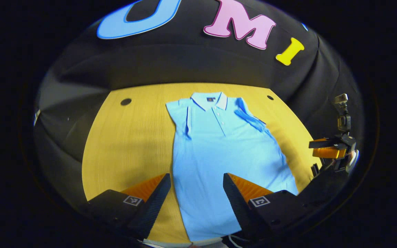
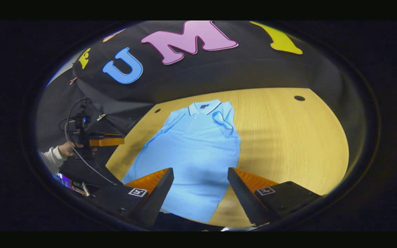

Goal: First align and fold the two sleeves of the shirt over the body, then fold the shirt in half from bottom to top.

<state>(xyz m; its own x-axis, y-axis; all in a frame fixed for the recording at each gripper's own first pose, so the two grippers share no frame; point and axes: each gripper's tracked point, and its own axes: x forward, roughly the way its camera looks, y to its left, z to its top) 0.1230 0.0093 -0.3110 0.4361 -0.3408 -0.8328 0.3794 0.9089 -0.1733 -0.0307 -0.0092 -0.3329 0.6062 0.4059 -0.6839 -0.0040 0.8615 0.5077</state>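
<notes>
**Both sleeves lying folded on the shirt, both grippers hanging open above the hem**

You are holding the left gripper [image 1: 195,179] above the near end of the light blue polo shirt [image 1: 219,151], with its jaws standing wide apart and gripping nothing; the cloth is showing in the gap between the two fingers. The shirt is lying flat on the yellow wooden table [image 1: 129,144], collar [image 1: 209,100] pointing to the far edge and hem towards you. Both short sleeves are sitting folded inward over the body: the left sleeve [image 1: 181,115] is lying narrow along its side, and the right sleeve [image 1: 250,115] is lying slanted across the shoulder, a little rumpled.

You are holding the right gripper [image 2: 200,179] near the shirt's [image 2: 195,151] lower corner, jaws likewise spread wide and empty, with the hem's corner and some bare table [image 2: 288,137] showing between them. In the right gripper view, the right sleeve [image 2: 223,122] is resting bunched near the collar [image 2: 203,106].

In the left gripper view, the right gripper [image 1: 324,148] is hovering off the table's edge. In the right gripper view, your hand [image 2: 65,148] in a white sleeve [image 2: 52,156] is gripping the left gripper [image 2: 107,140] beside the table, a cable [image 2: 81,151] looping from it.
</notes>
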